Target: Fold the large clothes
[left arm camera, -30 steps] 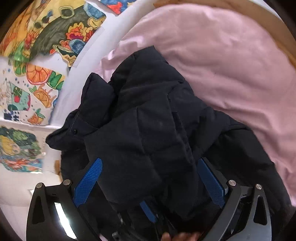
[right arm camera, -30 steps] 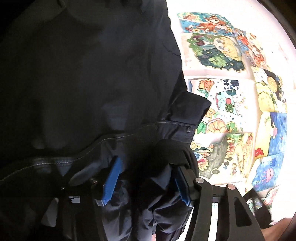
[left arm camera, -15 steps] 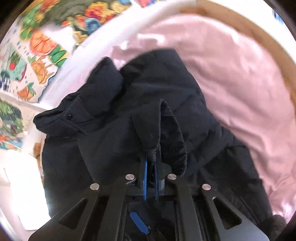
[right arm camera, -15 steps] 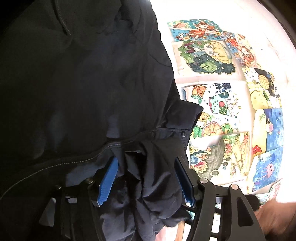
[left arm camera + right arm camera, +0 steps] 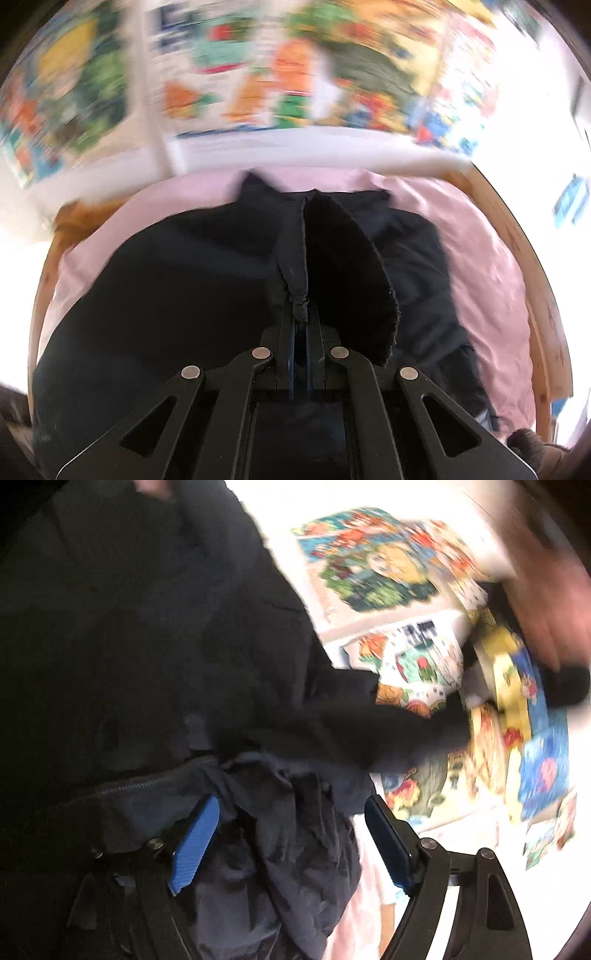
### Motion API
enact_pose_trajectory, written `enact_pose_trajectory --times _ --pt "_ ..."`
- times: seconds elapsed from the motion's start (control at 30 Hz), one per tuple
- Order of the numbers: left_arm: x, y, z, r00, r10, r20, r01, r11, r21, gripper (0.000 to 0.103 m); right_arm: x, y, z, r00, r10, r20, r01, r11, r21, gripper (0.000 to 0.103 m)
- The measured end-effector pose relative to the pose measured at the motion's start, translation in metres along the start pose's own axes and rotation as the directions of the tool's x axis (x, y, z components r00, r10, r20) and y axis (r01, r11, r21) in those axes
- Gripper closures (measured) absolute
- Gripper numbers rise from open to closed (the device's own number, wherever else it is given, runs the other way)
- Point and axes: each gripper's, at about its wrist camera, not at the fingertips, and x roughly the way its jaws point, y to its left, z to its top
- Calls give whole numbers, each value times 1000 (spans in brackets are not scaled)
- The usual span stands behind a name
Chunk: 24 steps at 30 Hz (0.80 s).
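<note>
A large black padded jacket (image 5: 177, 295) lies spread over a pink sheet (image 5: 487, 266). My left gripper (image 5: 300, 317) is shut on a pinched fold of the jacket and holds it raised above the sheet. In the right wrist view the jacket (image 5: 129, 646) fills the left side, blurred. My right gripper (image 5: 291, 834) is open, its blue pads (image 5: 195, 842) wide apart, with bunched dark jacket cloth lying loose between them.
A wooden bed frame (image 5: 517, 236) rims the pink sheet. A wall of colourful drawings (image 5: 258, 74) stands behind the bed and also shows in the right wrist view (image 5: 424, 664). A blurred hand (image 5: 546, 602) is at the upper right there.
My left gripper closed on a fold of the jacket and has swung up toward the wall. My right gripper stays open with cloth between its pads; its view is now blurred by motion.
</note>
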Motion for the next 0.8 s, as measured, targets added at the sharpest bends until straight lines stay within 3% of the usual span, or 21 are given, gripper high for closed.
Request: enact_pose_trajectory --times 0.13,0.17,0.23,0.37,0.43,0.5,0.6,0.7,0.8 --pt "7 65 -37 998 32 -49 -38 993 -114 99 8 -35 -17 991 129 -41 -116 968 222 22" --pt "13 80 -47 997 35 -75 -45 989 -144 99 12 -45 -23 986 162 -50 -141 948 286 22" --pt "22 98 -65 995 21 -96 -40 981 -192 90 25 -70 -40 971 232 -65 -180 877 446 22" --pt "15 127 -93 995 71 -73 -86 969 -232 70 53 -105 -70 950 302 -83 -177 737 652 22" --pt "6 140 -101 996 82 -40 -89 961 -262 55 69 -110 -79 943 313 -113 -154 710 688 22" --pt "-8 150 -109 995 101 -8 -99 949 -299 53 88 -110 -89 927 344 -149 -137 680 720 22" --pt "-10 148 -113 994 110 3 -105 957 -269 52 117 -104 -108 884 421 -204 -116 620 776 22" --pt "11 133 -121 987 158 -34 -162 965 -207 52 132 -98 -114 867 441 -231 -106 617 780 17" --pt "27 127 -130 983 177 -41 -181 955 -235 52 129 -95 -112 876 420 -236 -100 637 764 16"
